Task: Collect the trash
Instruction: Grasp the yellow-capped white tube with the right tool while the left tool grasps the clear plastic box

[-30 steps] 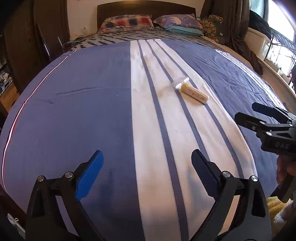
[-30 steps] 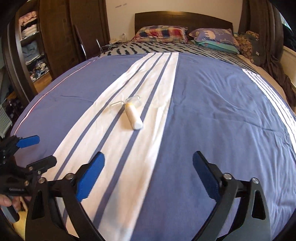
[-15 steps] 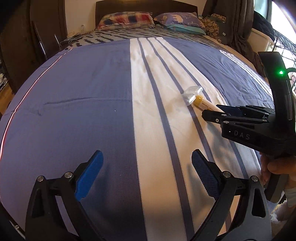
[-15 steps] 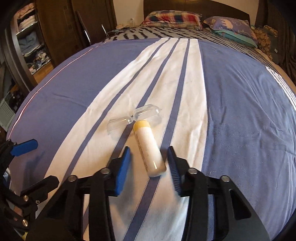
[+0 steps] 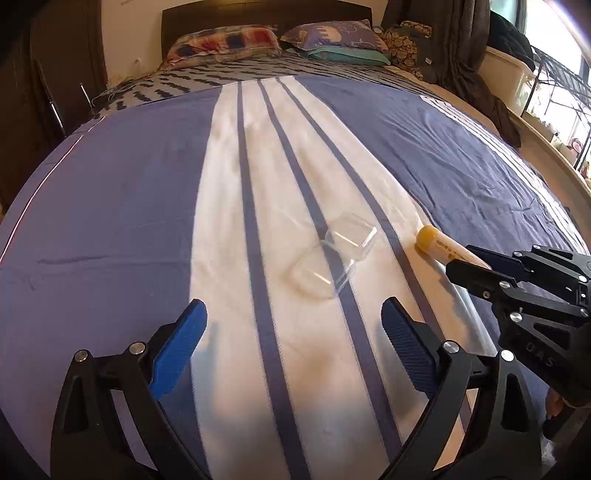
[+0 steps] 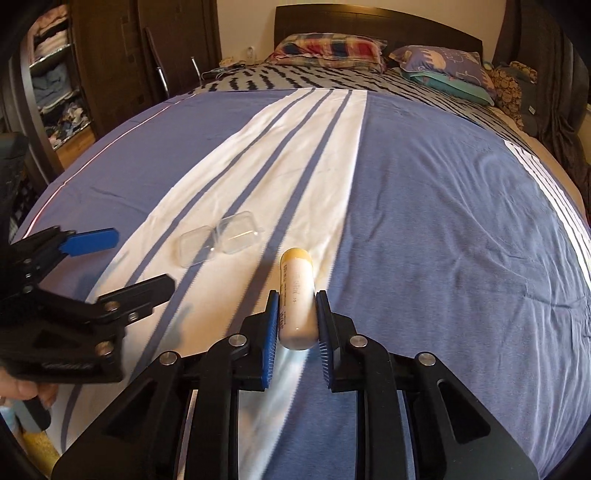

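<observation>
Clear box: we see a hinged transparent plastic box (image 5: 332, 262) lying open on the white band of the bedspread (image 5: 110, 221), both halves mouth-up, nothing inside that we can make out. In the right wrist view it (image 6: 219, 242) sits at 10 o'clock from the tube.
Tube: a cream-white tube with a yellow cap (image 6: 297, 295), cap end pointing toward the headboard. In the left wrist view it (image 5: 441, 245) is at 3 o'clock from the clear box, near but apart.
Right gripper: we find the right gripper (image 6: 297, 325) closed onto the tube, blue pads pressed against both sides of its lower half. From the left wrist camera it (image 5: 480, 266) enters at 3 o'clock.
Left gripper: the left gripper (image 5: 293, 350) is spread wide, holding nothing, with the clear box just beyond the fingertips at 12 o'clock. In the right wrist view it (image 6: 122, 258) is at 9 o'clock.
Edges and room: the bedspread runs broad and flat; pillows (image 6: 328, 48) and the dark headboard (image 6: 376, 22) lie at 12 o'clock, a wardrobe with open shelves (image 6: 55, 85) at 10 o'clock, a window ledge (image 5: 546, 133) at 2 o'clock in the left view.
Writing: we read "DAS" on the right gripper's body; small print along the tube is too fine to read.
</observation>
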### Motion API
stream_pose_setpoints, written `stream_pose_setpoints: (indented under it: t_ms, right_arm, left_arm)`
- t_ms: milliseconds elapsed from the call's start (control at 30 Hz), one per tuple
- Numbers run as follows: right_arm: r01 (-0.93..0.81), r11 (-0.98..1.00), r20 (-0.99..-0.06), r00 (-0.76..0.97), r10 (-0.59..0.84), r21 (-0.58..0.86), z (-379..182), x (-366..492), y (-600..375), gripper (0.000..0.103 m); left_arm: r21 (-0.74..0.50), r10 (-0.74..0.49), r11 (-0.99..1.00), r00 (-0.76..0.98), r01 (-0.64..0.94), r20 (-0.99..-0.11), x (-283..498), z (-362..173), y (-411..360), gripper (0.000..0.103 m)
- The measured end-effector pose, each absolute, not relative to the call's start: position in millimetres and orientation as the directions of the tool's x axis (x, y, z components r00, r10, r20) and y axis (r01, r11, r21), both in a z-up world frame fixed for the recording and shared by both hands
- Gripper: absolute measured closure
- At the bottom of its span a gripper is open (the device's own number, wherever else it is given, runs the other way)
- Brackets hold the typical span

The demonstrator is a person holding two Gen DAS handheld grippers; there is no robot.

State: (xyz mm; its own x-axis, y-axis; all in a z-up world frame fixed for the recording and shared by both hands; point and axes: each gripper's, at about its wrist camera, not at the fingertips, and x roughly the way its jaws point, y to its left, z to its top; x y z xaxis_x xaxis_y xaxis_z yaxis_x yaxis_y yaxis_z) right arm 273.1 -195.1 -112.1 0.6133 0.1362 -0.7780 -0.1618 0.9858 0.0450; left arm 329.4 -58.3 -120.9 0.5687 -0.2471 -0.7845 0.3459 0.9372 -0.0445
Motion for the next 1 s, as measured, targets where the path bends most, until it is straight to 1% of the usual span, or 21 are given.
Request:
stream_pose_setpoints:
  t_ms: [33, 100, 167, 233, 267, 300, 333, 367, 400, 600, 833, 1000]
  right_arm:
    - [-0.159, 0.986, -0.778, 0.614, 0.138, 0.049, -112.3, 274.1, -198.0, 0.082]
    - [-0.153, 0.987, -0.775, 0.616, 0.14, 0.057, -113.0, 276.7, -203.5, 0.082]
    - [-0.152, 0.987, -0.775, 0.616, 0.142, 0.06, -113.9, 278.4, -206.8, 0.082]
    - [-0.152, 0.986, -0.775, 0.613, 0.154, 0.076, -114.7, 280.5, -210.0, 0.082]
    - [-0.151, 0.985, -0.774, 0.614, 0.156, 0.079, -114.7, 280.8, -211.4, 0.082]
    - [-0.147, 0.986, -0.773, 0.616, 0.154, 0.079, -114.4, 281.4, -212.2, 0.082]
    - [-0.142, 0.987, -0.772, 0.617, 0.15, 0.078, -114.4, 281.0, -212.7, 0.082]
    - [-0.138, 0.987, -0.772, 0.619, 0.148, 0.079, -114.8, 280.2, -213.3, 0.082]
    - [-0.136, 0.987, -0.772, 0.619, 0.148, 0.081, -115.2, 279.1, -214.1, 0.082]
    - [-0.13, 0.988, -0.772, 0.617, 0.15, 0.088, -112.6, 260.1, -216.1, 0.082]
    - [-0.11, 0.991, -0.76, 0.636, 0.131, 0.079, -97.1, 209.7, -220.6, 0.082]
    - [-0.102, 0.992, -0.747, 0.653, 0.128, 0.081, -83.5, 166.1, -221.8, 0.082]
  left_arm:
    - [-0.043, -0.249, 0.935, 0.565, 0.352, -0.787, 333.5, -123.0, -61.5, 0.018]
    - [-0.047, -0.257, 0.93, 0.551, 0.365, -0.794, 342.7, -128.2, -68.6, 0.031]
    - [-0.045, -0.259, 0.926, 0.545, 0.375, -0.797, 350.6, -132.3, -74.7, 0.034]
    - [-0.052, -0.267, 0.925, 0.544, 0.377, -0.795, 357.2, -132.7, -78.2, 0.034]
    - [-0.052, -0.267, 0.925, 0.547, 0.377, -0.794, 360.5, -132.5, -80.3, 0.039]
    - [-0.049, -0.267, 0.924, 0.548, 0.379, -0.793, 361.1, -132.5, -81.6, 0.047]
    - [-0.045, -0.268, 0.922, 0.548, 0.385, -0.792, 361.3, -132.8, -83.5, 0.052]
    - [-0.042, -0.273, 0.917, 0.547, 0.397, -0.792, 359.9, -132.6, -85.6, 0.062]
    - [-0.04, -0.277, 0.914, 0.546, 0.405, -0.791, 358.4, -132.4, -86.7, 0.067]
    - [-0.048, -0.276, 0.918, 0.548, 0.394, -0.79, 338.1, -127.3, -80.7, 0.068]
    - [-0.05, -0.285, 0.92, 0.573, 0.39, -0.769, 274.5, -98.3, -68.9, 0.068]
    - [-0.03, -0.275, 0.919, 0.585, 0.393, -0.763, 225.2, -85.4, -65.4, 0.068]
